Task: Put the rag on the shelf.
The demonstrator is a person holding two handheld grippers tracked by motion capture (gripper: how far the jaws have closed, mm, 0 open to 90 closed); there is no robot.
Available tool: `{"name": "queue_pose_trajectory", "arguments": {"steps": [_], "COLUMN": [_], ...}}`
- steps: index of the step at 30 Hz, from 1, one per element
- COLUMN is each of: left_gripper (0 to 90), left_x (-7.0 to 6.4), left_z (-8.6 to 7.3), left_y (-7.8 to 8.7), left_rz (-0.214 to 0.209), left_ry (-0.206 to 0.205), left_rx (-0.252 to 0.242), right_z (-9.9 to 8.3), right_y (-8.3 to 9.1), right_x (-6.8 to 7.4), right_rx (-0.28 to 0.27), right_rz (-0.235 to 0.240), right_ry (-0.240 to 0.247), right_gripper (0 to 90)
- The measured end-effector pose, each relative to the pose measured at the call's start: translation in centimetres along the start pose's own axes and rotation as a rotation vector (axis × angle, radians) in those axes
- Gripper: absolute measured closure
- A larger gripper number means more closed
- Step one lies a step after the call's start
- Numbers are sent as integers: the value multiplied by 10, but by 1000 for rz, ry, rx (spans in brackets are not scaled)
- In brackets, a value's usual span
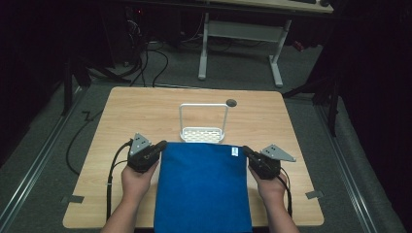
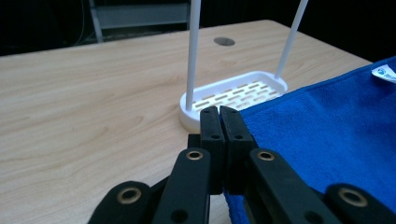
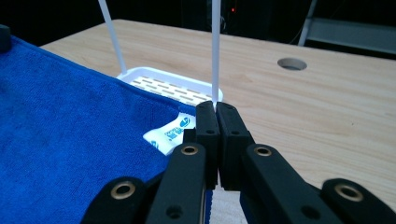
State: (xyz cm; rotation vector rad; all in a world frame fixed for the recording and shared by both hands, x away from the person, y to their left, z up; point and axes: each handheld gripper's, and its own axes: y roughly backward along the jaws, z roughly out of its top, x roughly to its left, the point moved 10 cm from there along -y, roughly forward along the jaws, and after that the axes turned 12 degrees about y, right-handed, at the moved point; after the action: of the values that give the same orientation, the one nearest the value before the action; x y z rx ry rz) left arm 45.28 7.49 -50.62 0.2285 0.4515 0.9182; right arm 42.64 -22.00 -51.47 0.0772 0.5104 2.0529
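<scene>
The wooden counter [image 1: 145,111] carries a blue towel [image 1: 201,184], spread flat at the near centre, its near end hanging over the counter's front edge. A white slotted rack [image 1: 203,133] with a tall hoop handle stands just beyond the towel's far edge, touching it. The left gripper [image 1: 161,145] has its jaws closed on the towel's far-left corner; the right gripper [image 1: 246,150] has its jaws closed on the far-right corner (beside the white label [image 3: 169,133]). A round grommet hole [image 1: 231,102] sits farther back.
</scene>
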Motion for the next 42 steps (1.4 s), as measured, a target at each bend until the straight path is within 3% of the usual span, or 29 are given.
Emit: {"name": "queue_pose_trajectory", "arguments": {"steps": [15, 22, 27, 32, 42], "left_gripper": [892, 892, 893, 893, 894], "left_x": [-13, -27, -34, -45, -52], "left_z": [25, 43, 50, 69, 101], "left_y": [24, 40, 44, 51, 57], "left_rz": [-14, -35, -53, -63, -62], "left_ry": [-26, -49, -54, -78, -113], "left_rx": [-105, -178, -196, -239, -287], "right_z": [34, 52, 69, 92, 120], "right_y": [28, 42, 52, 64, 75], "right_x": [4, 5, 7, 8, -4], "right_rx": [-112, -169, -214, -267, -323], "right_rz": [-25, -45, -52, -67, -90], "right_ry": [28, 52, 66, 99, 108], "right_gripper": [891, 891, 891, 891, 891]}}
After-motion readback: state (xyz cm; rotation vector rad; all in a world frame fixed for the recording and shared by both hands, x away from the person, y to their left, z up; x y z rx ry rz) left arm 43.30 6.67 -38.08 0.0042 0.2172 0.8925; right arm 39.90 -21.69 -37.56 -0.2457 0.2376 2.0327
